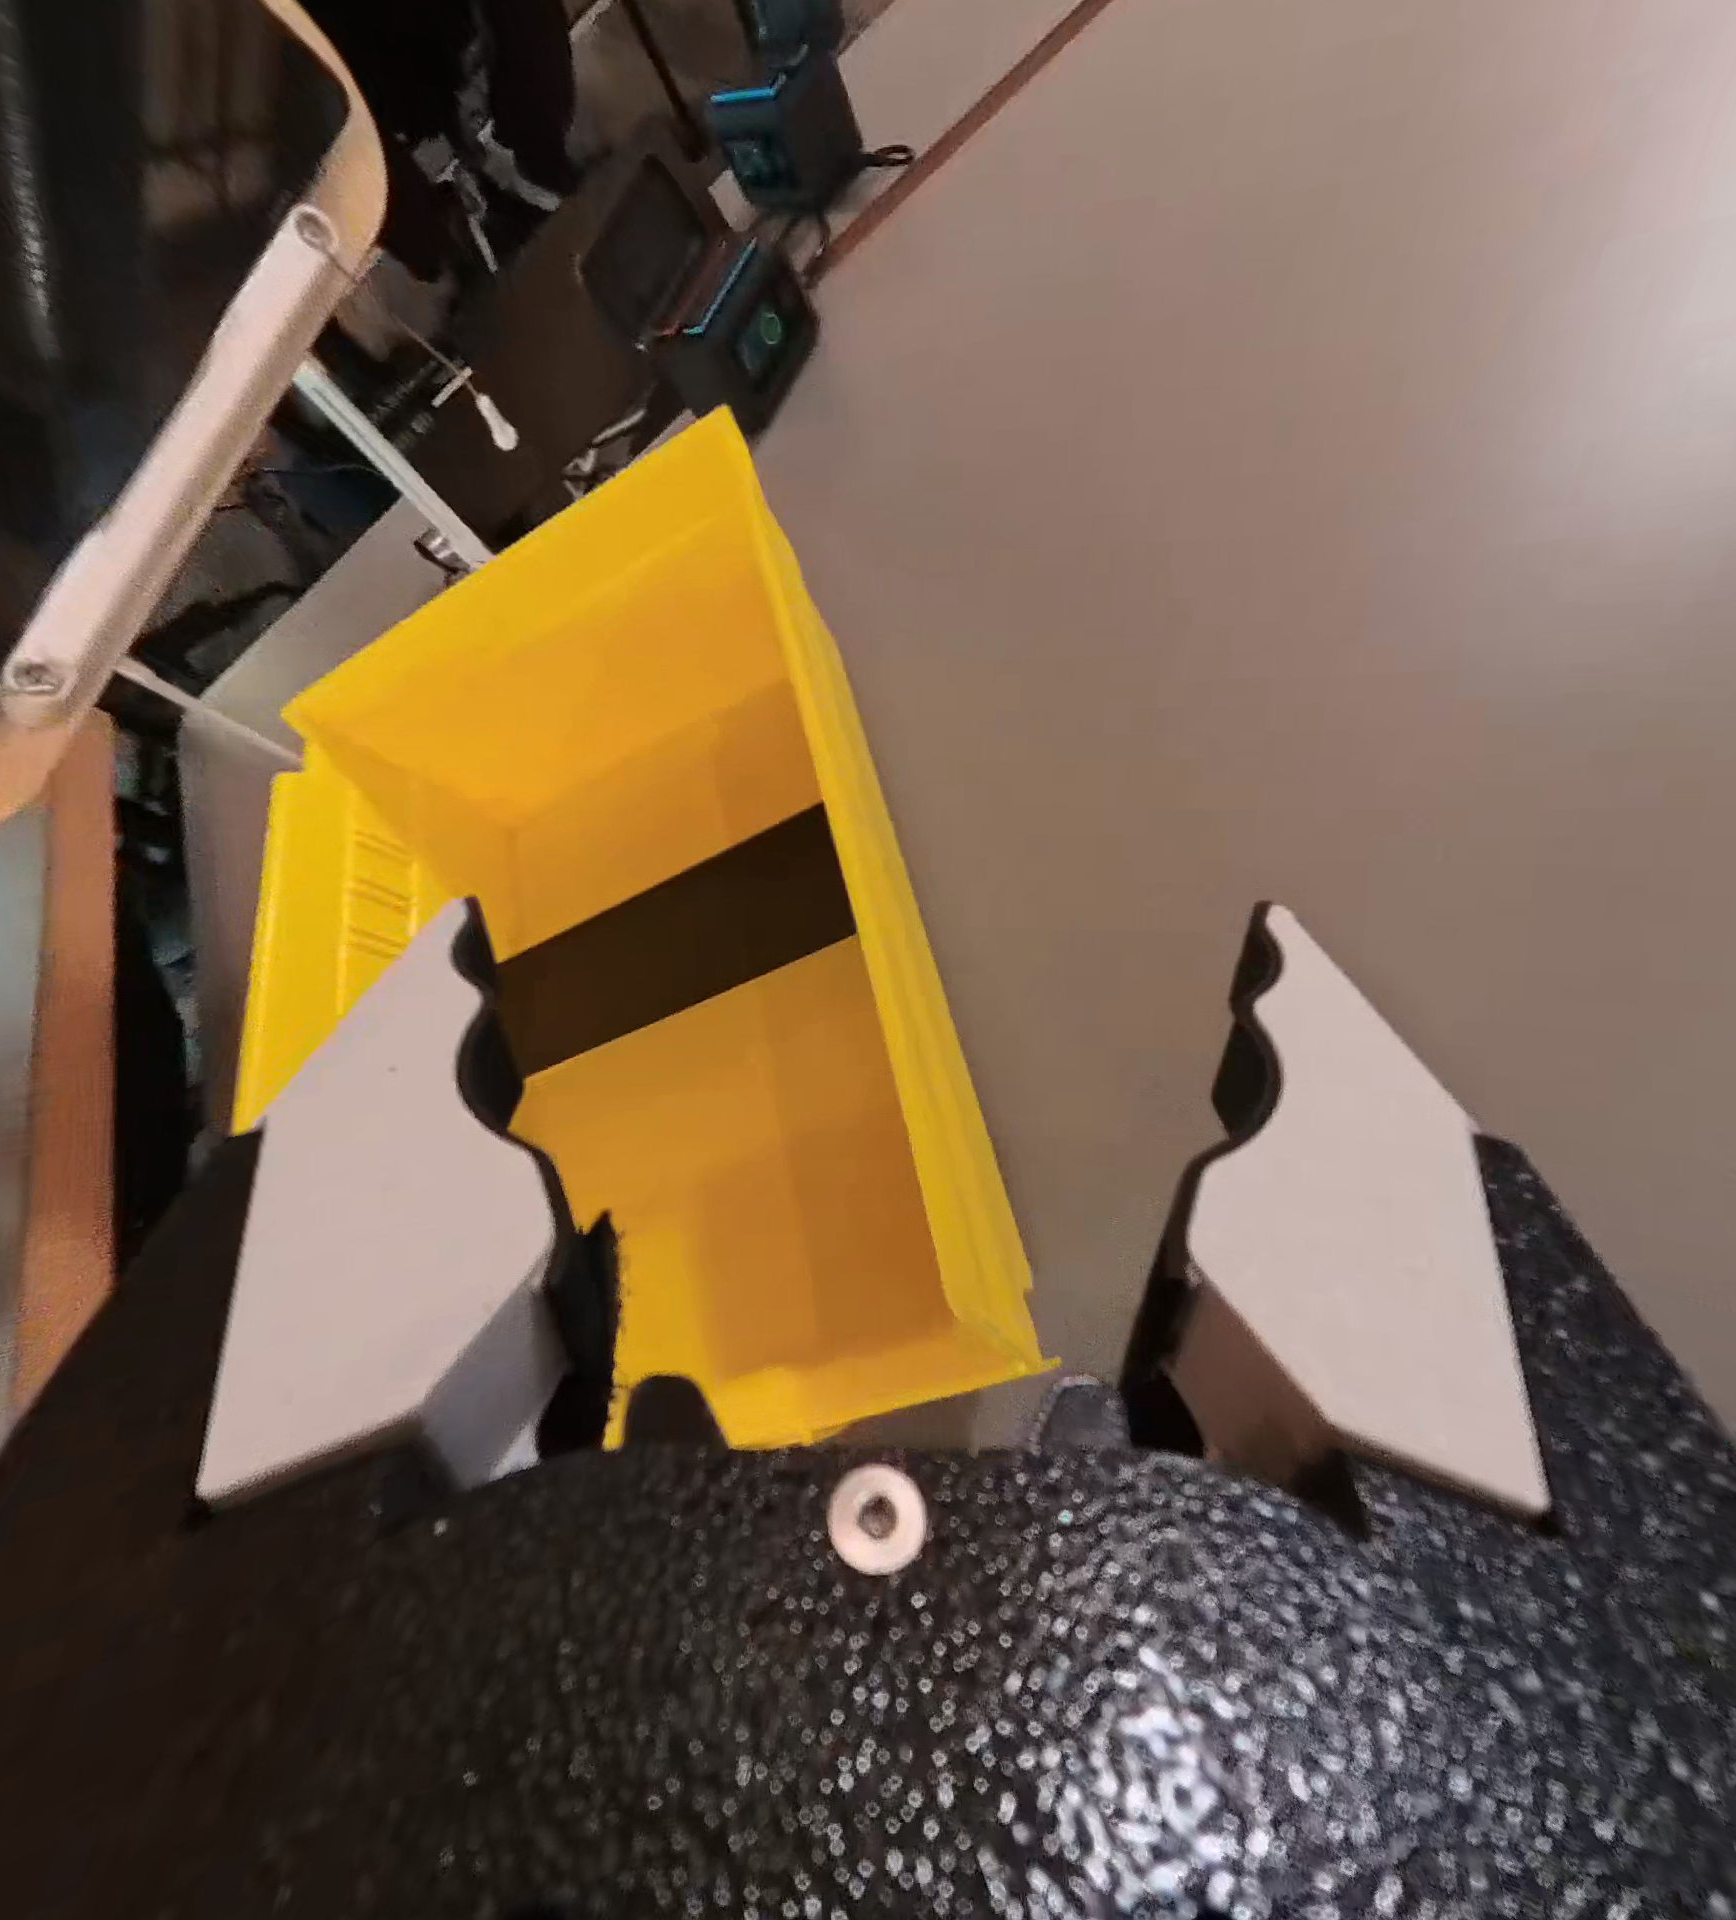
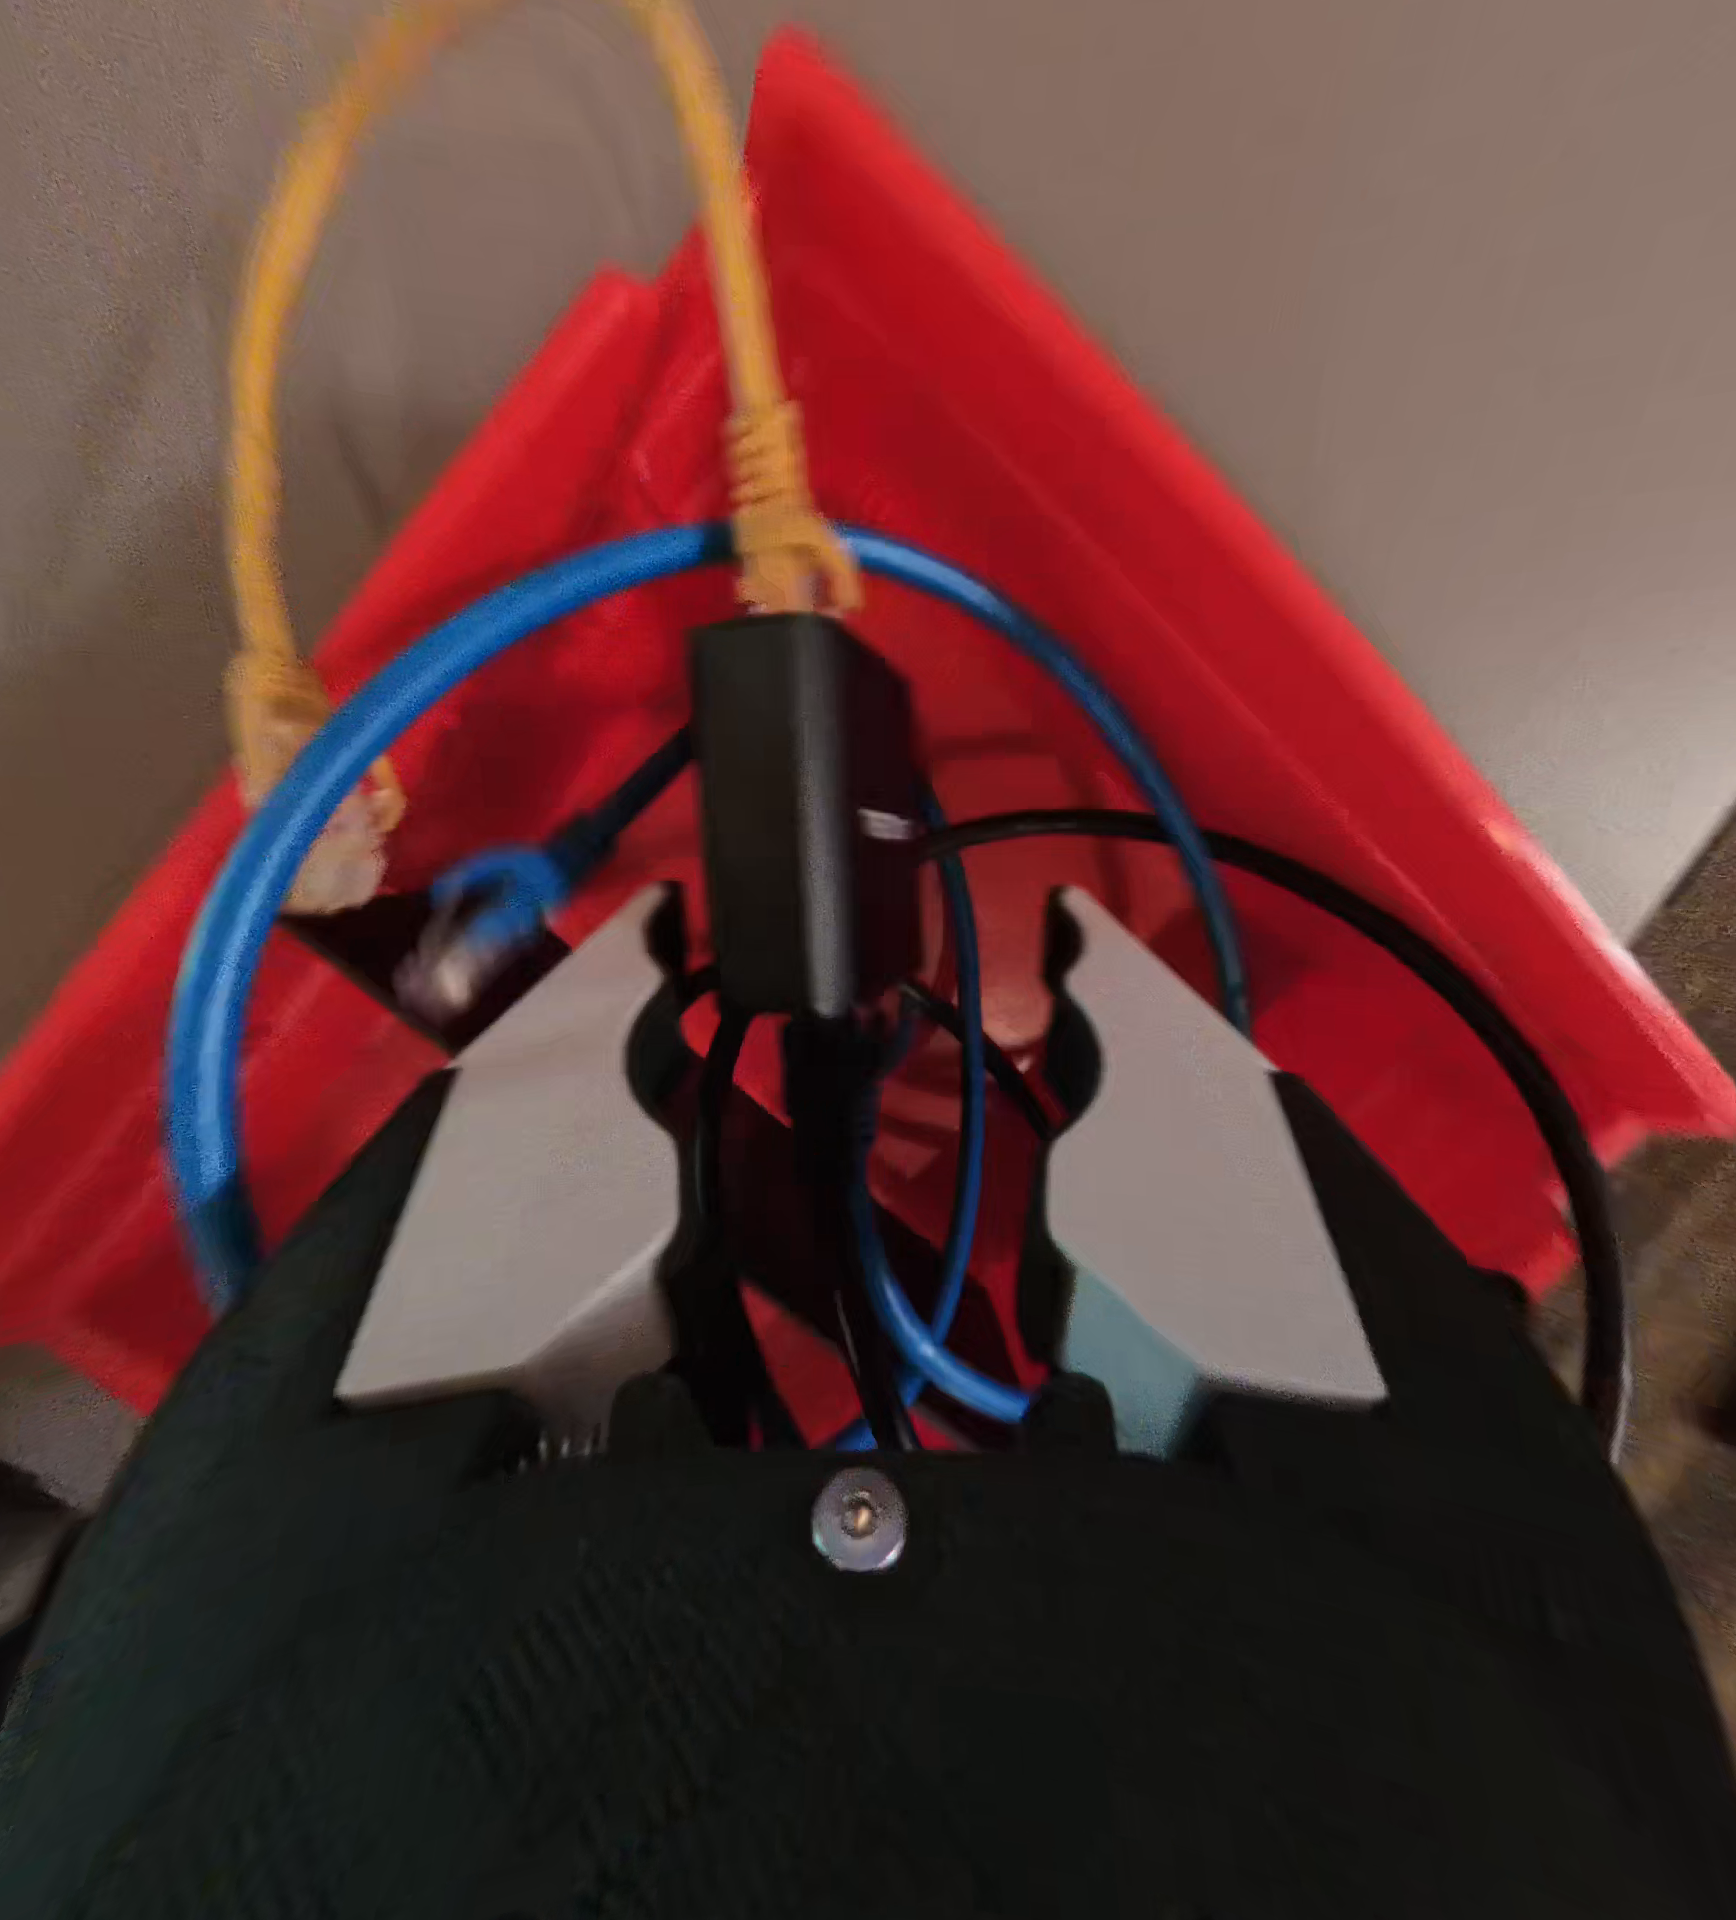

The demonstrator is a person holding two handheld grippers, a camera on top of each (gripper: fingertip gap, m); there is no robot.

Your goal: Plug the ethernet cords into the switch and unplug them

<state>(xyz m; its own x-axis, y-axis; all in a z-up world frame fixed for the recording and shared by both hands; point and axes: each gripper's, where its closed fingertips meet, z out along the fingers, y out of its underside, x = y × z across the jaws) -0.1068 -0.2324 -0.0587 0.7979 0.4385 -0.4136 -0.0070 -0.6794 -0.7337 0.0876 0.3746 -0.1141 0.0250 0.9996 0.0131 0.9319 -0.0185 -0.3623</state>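
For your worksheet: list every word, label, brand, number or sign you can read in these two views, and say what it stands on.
None can be read.
Switch: a small pale mark on its side, too blurred to tell.
Black devices beyond the table: a round green symbol, no letters legible.
Yellow bin and red bin: no writing visible.

Each gripper, the left gripper [image 1: 869,1023] and the right gripper [image 2: 859,997], has a speckled black printed body, one silver hex screw, and pale grey wedge fingers with scalloped black inner edges.
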